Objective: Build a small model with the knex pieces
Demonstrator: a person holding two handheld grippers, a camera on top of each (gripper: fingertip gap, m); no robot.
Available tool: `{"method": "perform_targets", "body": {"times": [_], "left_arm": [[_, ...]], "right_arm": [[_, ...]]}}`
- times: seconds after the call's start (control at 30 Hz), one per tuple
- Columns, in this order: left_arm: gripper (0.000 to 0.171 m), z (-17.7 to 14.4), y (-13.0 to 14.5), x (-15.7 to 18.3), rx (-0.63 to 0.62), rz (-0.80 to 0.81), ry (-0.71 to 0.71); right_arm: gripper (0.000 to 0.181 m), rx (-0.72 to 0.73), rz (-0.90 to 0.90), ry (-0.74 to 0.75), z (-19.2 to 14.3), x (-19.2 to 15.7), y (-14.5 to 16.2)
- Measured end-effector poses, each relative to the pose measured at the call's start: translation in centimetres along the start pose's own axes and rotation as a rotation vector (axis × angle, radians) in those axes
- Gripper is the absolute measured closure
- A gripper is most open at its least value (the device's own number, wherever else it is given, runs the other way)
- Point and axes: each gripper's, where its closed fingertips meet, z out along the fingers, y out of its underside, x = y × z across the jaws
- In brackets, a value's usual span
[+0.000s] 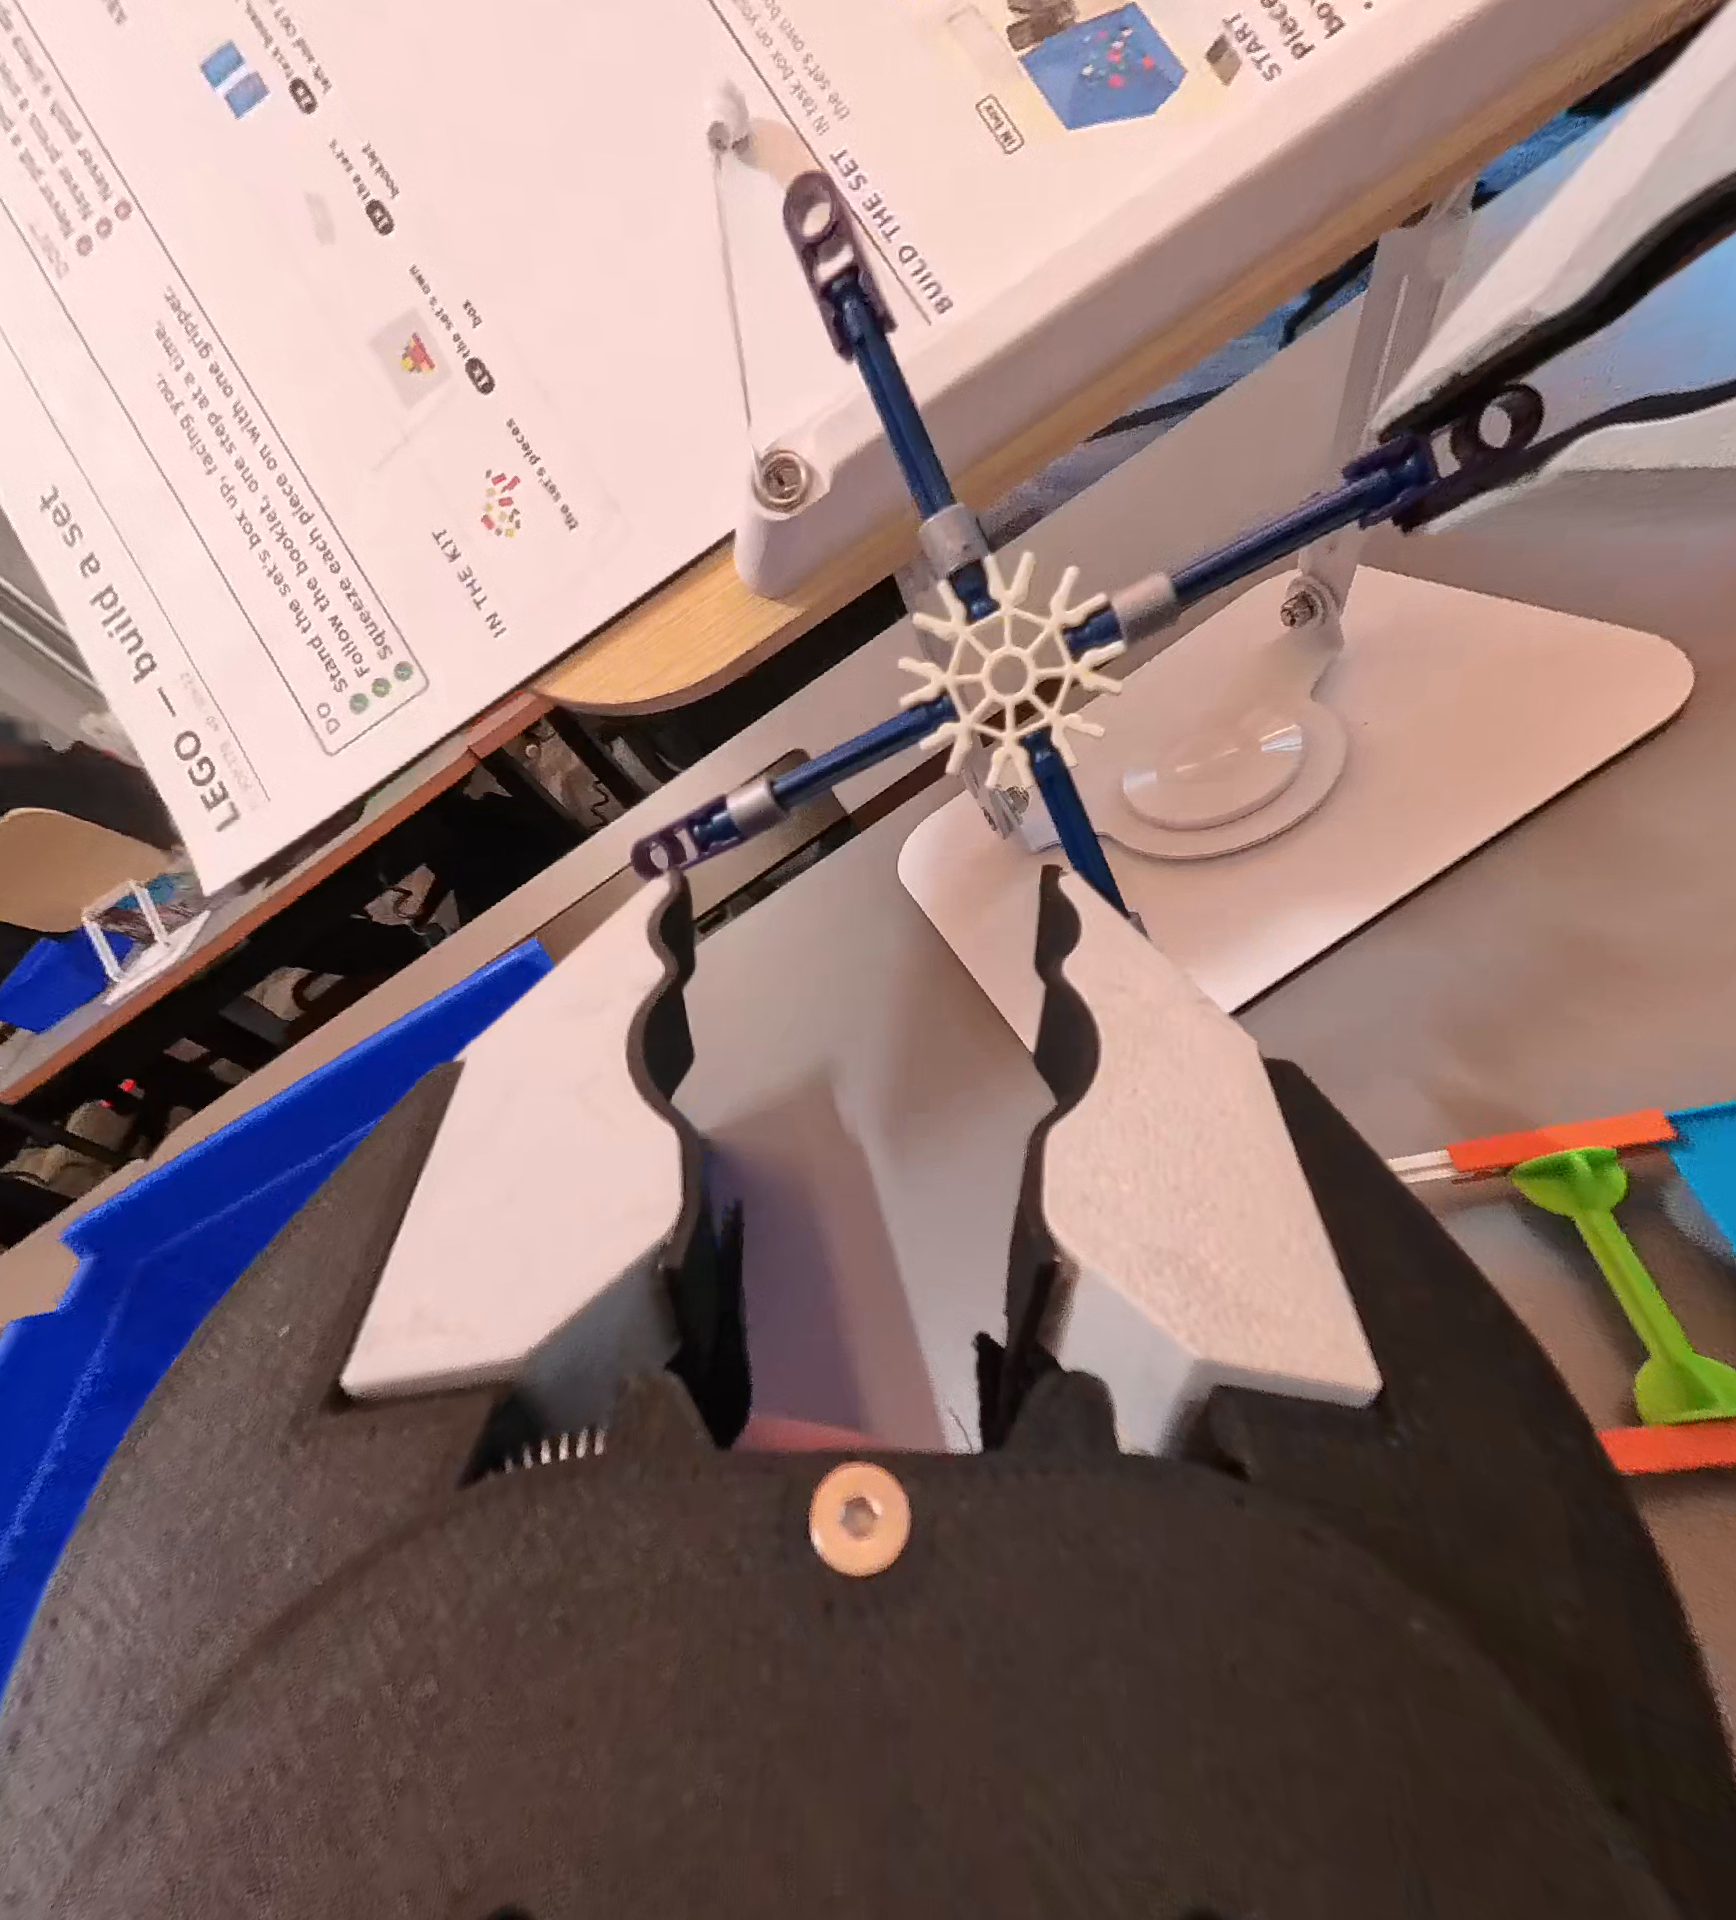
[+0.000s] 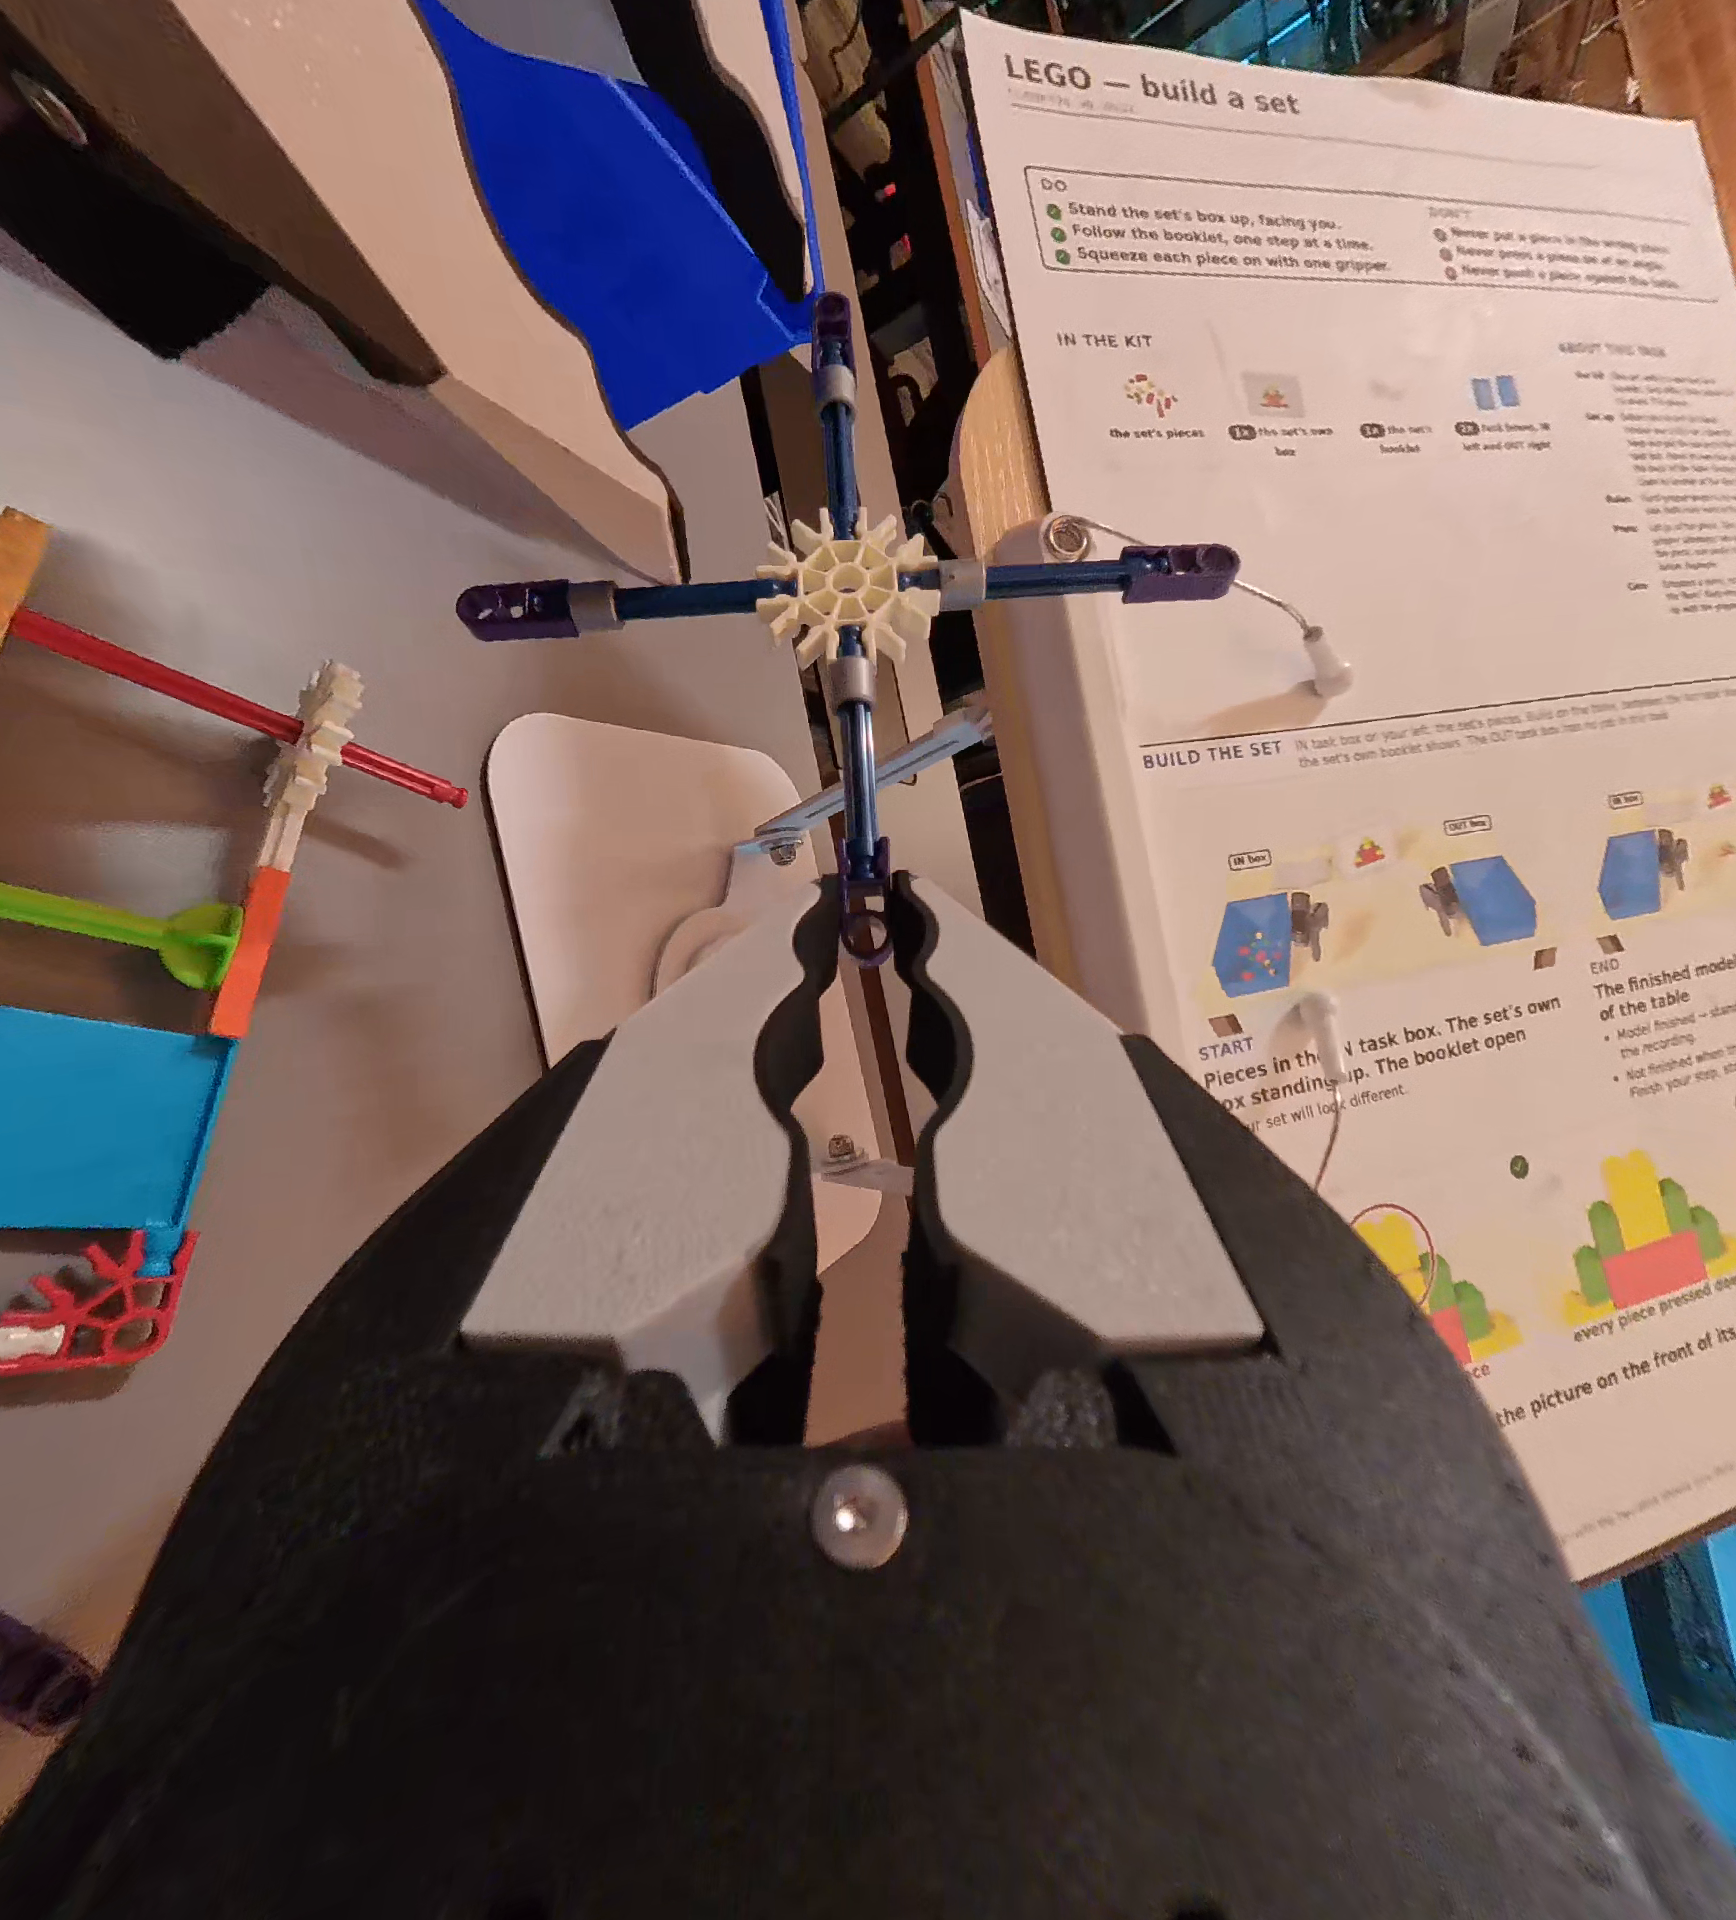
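A cross of four dark blue rods meets in a white snowflake hub [image 1: 1009, 675], which also shows in the right wrist view [image 2: 843, 582]. Each rod has a grey sleeve and a purple end connector. My right gripper [image 2: 864, 906] is shut on one purple connector [image 2: 864, 920] and holds the cross in the air; its fingers [image 1: 1622, 187] show in the left wrist view. My left gripper [image 1: 864, 883] is open and empty. Its left fingertip is right by another purple connector [image 1: 664, 854]; I cannot tell if they touch. Its fingers [image 2: 521, 343] show in the right wrist view.
A printed instruction sheet [image 2: 1363, 623] leans on a white stand with a flat base [image 1: 1466, 727]. A part-built model with a light blue panel [image 2: 43, 1112], a green rod [image 2: 64, 914] and a red rod [image 2: 189, 686] lies on the grey table. A loose purple connector [image 2: 12, 1673] lies nearby. A blue bin [image 1: 168, 1247] stands left.
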Motion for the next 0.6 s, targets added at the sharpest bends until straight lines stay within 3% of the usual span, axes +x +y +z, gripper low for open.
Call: {"method": "perform_targets", "body": {"times": [0.6], "left_arm": [[0.104, 0.06, 0.27, 0.85, 0.008, -0.068, 0.064]], "right_arm": [[0.174, 0.007, -0.002, 0.013, 0.34, -0.36, -0.76]]}}
